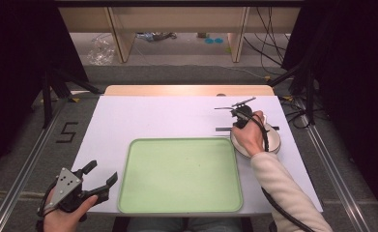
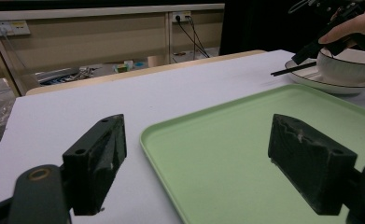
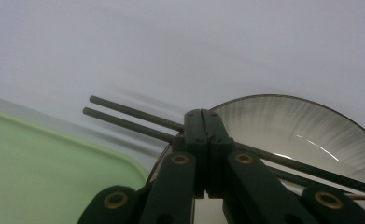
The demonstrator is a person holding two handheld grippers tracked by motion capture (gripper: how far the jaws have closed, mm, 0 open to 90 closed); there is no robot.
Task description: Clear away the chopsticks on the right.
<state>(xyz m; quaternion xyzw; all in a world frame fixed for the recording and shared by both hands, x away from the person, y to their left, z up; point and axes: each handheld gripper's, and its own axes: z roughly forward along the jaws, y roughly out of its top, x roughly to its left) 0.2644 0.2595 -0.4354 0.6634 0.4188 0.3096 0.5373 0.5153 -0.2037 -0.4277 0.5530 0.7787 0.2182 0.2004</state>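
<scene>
Left gripper (image 1: 102, 176) near body, jaws wide, holding nothing, beside tray (image 1: 128, 193). Right gripper (image 3: 202, 122) much nearer chopsticks (image 3: 129, 116), jaws shut tight above them. Chopsticks rest across plate (image 3: 311, 126), long way pointing toward tray. Bowl (image 2: 346, 65) on plate.

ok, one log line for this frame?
right gripper: shut, over chopsticks | bowl on plate | left gripper: open, idle | tray

Tray (image 1: 179, 175) lies centre-near on the table (image 1: 143, 116). Plate (image 1: 275, 140) sits just right of its far corner, bowl (image 2: 346, 65) on it, chopsticks (image 3: 129, 119) across the plate's left rim.
</scene>
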